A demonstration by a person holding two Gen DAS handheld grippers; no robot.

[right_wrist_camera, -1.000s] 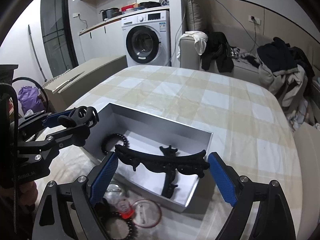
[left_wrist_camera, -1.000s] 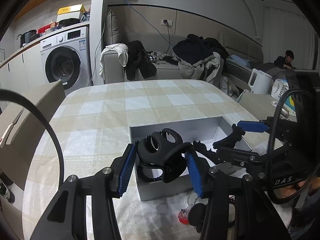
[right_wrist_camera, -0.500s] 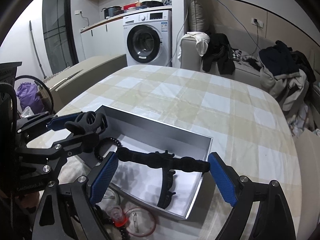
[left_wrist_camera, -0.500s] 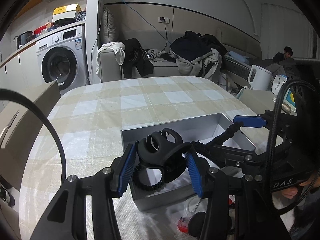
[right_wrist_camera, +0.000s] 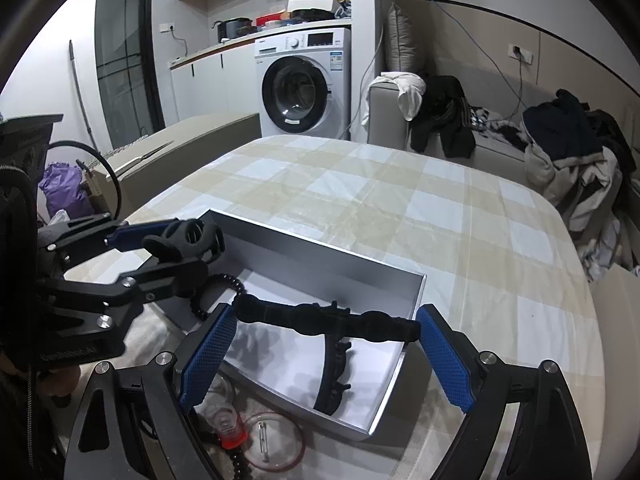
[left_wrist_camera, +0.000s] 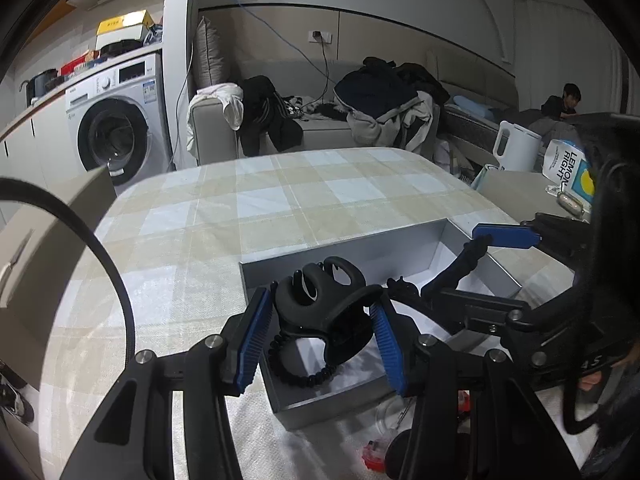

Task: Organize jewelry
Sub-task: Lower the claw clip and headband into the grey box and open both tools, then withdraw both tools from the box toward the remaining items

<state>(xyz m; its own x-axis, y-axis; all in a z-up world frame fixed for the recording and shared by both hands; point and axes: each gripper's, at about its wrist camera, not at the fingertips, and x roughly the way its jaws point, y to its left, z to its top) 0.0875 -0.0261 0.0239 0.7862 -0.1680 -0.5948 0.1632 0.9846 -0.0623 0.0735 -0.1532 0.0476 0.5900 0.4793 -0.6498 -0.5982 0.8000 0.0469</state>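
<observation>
- Gripping a black hair clip (left_wrist_camera: 320,304), the left claw (left_wrist_camera: 320,336) has its blue pads (left_wrist_camera: 252,340) pressed on the clip's two sides, just above the near left corner of the grey box (left_wrist_camera: 352,252).
- The right claw (right_wrist_camera: 320,356) is spread wide but full: a long black hair clip (right_wrist_camera: 324,320) spans from one blue pad (right_wrist_camera: 208,356) to the other, held crosswise over the box's near edge, its toothed half hanging down into the box.
- A black beaded bracelet (left_wrist_camera: 300,372) lies on the white floor of the box, under the left claw.
- The box sits open on a surface covered with a beige and white checked cloth (right_wrist_camera: 400,208).
- In front of the box, on the cloth, lie a clear round lid (right_wrist_camera: 276,444) with a pin on it and a small clear bottle with a red cap (right_wrist_camera: 228,424).
- A washing machine (right_wrist_camera: 304,80) and a sofa heaped with clothes (right_wrist_camera: 568,152) stand beyond the surface.
- A person (left_wrist_camera: 564,100) sits far back in the room.
</observation>
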